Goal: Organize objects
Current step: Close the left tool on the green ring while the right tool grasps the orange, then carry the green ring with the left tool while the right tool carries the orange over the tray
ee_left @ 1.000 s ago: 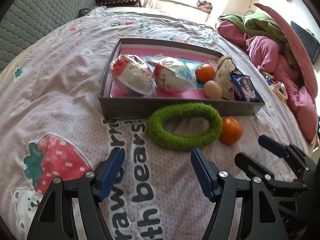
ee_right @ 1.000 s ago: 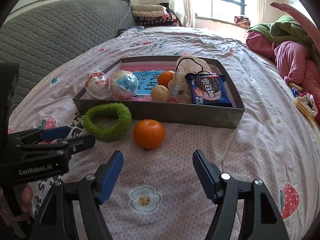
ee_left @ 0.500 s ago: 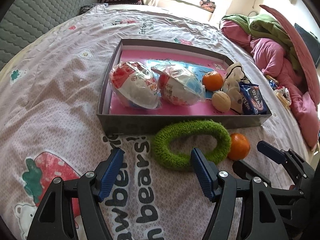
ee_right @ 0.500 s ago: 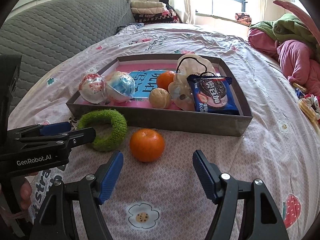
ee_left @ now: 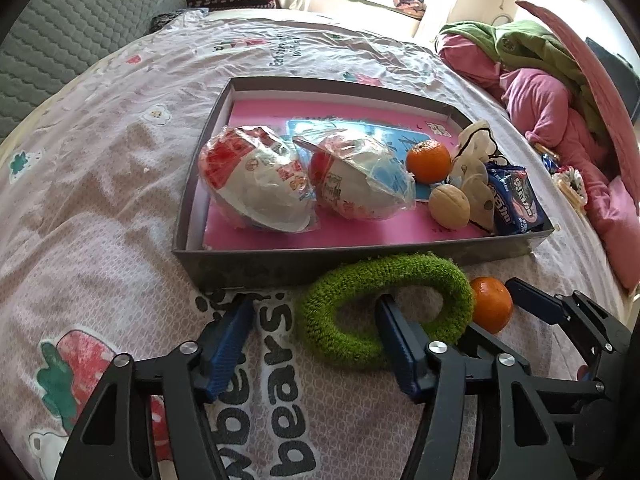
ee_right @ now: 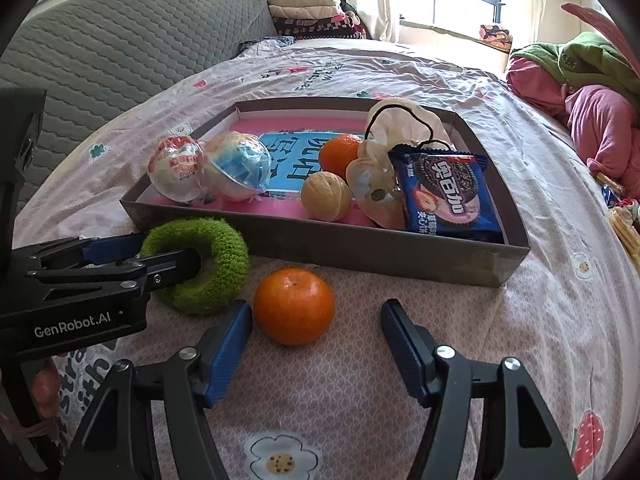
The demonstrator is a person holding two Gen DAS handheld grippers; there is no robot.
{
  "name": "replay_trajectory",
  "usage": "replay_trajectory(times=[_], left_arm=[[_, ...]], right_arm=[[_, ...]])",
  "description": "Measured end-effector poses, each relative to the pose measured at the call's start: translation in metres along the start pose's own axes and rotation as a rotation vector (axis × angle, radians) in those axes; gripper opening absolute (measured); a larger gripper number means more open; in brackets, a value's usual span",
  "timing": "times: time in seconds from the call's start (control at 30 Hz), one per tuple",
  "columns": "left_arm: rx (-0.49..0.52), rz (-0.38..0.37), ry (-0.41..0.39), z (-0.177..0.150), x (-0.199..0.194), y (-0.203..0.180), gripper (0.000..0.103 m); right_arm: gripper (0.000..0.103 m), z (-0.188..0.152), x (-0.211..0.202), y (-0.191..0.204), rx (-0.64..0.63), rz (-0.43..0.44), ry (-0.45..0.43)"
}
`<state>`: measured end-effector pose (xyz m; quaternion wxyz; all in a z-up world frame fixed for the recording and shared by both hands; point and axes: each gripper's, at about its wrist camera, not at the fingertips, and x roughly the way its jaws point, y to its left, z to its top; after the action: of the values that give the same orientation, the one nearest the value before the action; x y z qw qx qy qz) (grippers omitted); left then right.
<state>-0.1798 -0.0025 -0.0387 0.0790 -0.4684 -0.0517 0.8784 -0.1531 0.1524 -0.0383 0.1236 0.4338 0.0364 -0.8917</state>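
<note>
Green ring flat, long axis along box front.

Green fuzzy ring: knitted, oval, lying flat on the bedspread, just outside the box's near wall.

Loose orange: round, stem dimple up, on the bedspread beside the ring, near the box's front wall.

Grey shallow box: open top, pink floor. Contents: two wrapped round toy eggs side by side at the left end, a second orange, a walnut, a pale pouch with a dark cord, a blue cookie packet at the right end.
</note>
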Motion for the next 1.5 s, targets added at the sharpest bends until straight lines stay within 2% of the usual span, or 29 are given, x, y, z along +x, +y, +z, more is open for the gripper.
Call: replay_trajectory(times=[0.2, 0.5, 0.67, 0.73, 1.0, 1.23, 1.33, 1.5], left_arm=[[0.022, -0.002, 0.003, 0.002, 0.004, -0.004, 0.056], [0.046, 0.007, 0.002, 0.003, 0.006, -0.008, 0.052], [0.052, 0.008, 0.001, 0.003, 0.005, -0.009, 0.040], [0.055, 0.001, 0.003, 0.003, 0.004, -0.010, 0.033], [0.054, -0.008, 0.004, 0.003, 0.001, -0.011, 0.022], [0.054, -0.015, 0.006, 0.000, -0.001, -0.012, 0.020], [0.051, -0.035, 0.009, 0.000, -0.001, -0.011, 0.016], [0.044, -0.060, 0.018, -0.003, -0.002, -0.012, 0.015]], right_arm=[[0.063, 0.003, 0.006, 0.000, -0.009, -0.010, 0.003], [0.059, 0.006, 0.010, 0.001, -0.011, -0.017, 0.001], [0.047, 0.007, 0.010, 0.003, -0.018, -0.011, -0.005], [0.046, 0.007, 0.009, 0.004, -0.021, -0.011, -0.004], [0.042, 0.007, 0.009, 0.006, -0.031, -0.011, -0.001], [0.041, 0.006, 0.010, 0.007, -0.026, -0.010, 0.003], [0.040, 0.006, 0.009, 0.006, -0.022, -0.007, 0.003], [0.039, 0.005, 0.007, 0.004, -0.010, 0.000, 0.001]])
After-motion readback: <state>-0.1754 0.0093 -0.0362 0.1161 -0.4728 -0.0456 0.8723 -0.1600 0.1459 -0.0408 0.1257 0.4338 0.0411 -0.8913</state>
